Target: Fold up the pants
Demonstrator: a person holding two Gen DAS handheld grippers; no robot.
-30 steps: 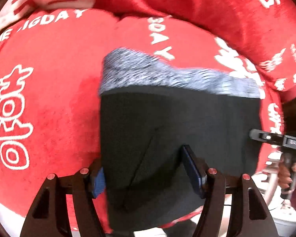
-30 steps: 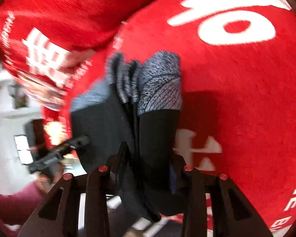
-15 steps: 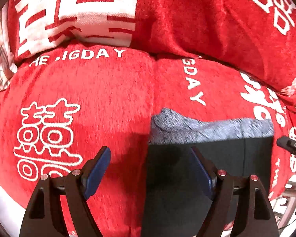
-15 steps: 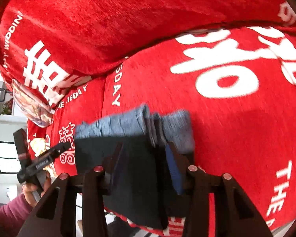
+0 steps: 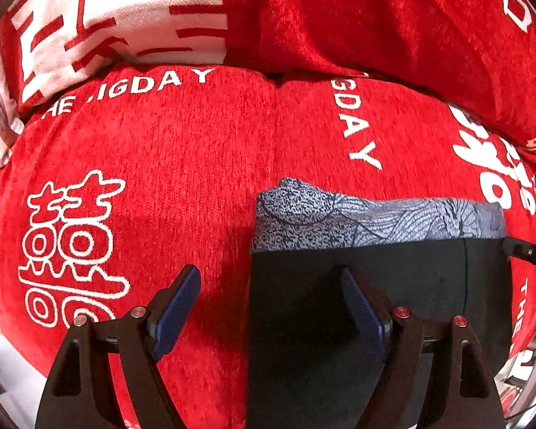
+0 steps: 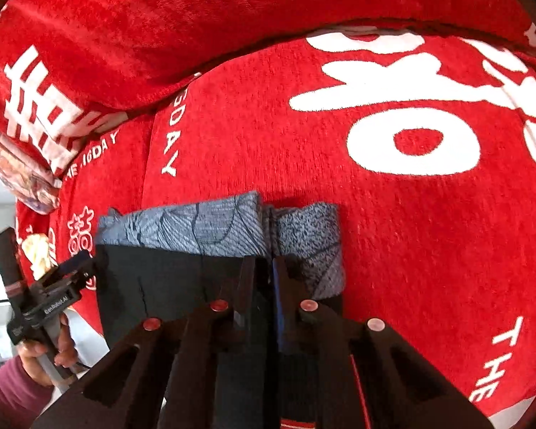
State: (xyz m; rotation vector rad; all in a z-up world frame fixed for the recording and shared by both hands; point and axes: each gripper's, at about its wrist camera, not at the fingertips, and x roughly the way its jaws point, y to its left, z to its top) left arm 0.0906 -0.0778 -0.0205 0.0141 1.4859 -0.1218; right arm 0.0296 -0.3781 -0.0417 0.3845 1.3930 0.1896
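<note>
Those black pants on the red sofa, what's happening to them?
A person is folding the black pants with a hand-held gripper in each hand. The pants already lie folded into a neat rectangle on the red sofa cover, with the grey patterned waistband at the far edge. The left gripper is open and holds nothing; one finger is over the sofa, the other over the pants. The right gripper has its fingers shut, seemingly pinching the folded layers at the pants' right side.
</note>
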